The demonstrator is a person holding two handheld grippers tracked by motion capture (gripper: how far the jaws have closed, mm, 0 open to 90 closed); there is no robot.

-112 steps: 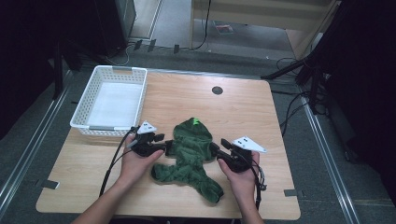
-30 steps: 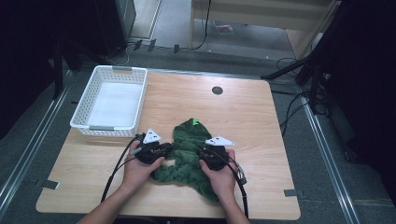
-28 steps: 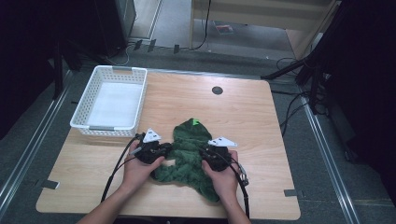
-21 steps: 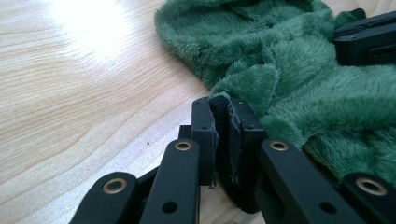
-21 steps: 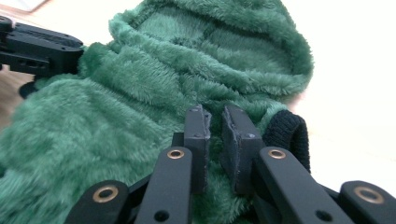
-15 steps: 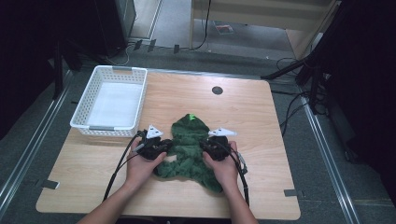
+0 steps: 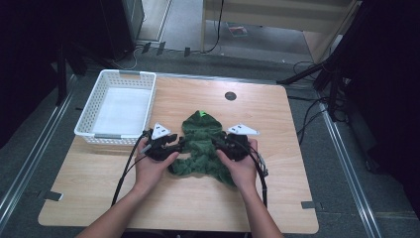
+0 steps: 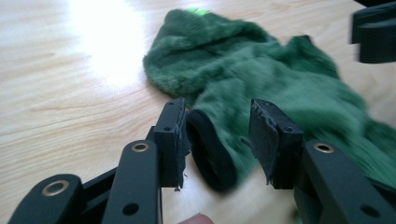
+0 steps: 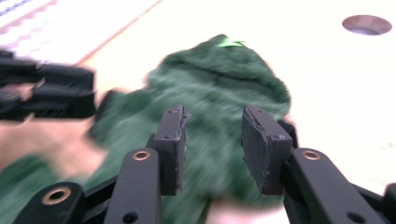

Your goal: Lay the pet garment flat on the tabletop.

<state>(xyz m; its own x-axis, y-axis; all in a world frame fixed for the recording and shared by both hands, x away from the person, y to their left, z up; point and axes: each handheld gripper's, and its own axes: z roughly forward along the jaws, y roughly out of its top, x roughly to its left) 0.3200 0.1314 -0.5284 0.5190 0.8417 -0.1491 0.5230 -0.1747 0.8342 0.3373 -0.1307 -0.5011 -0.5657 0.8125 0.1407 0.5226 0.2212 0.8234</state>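
Fleece of the green garment [image 7: 202, 146] is lying slack on the bench [image 7: 277, 124], both tools, left tool [image 8: 218, 140] and right tool [image 9: 212, 149], having just been spreading to free its sleeves, presumably for folding.

Green fuzzy hooded garment [image 7: 202, 146] lies crumpled, hood pointing away, mid-table near front edge.

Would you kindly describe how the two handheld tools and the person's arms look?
Both the left tool and the right tool are black, each topped by a grey three-cornered plate and trailing a black cable. Their jaws are flat black bars with brass-coloured rivets. The forearms are bare, without sleeves.
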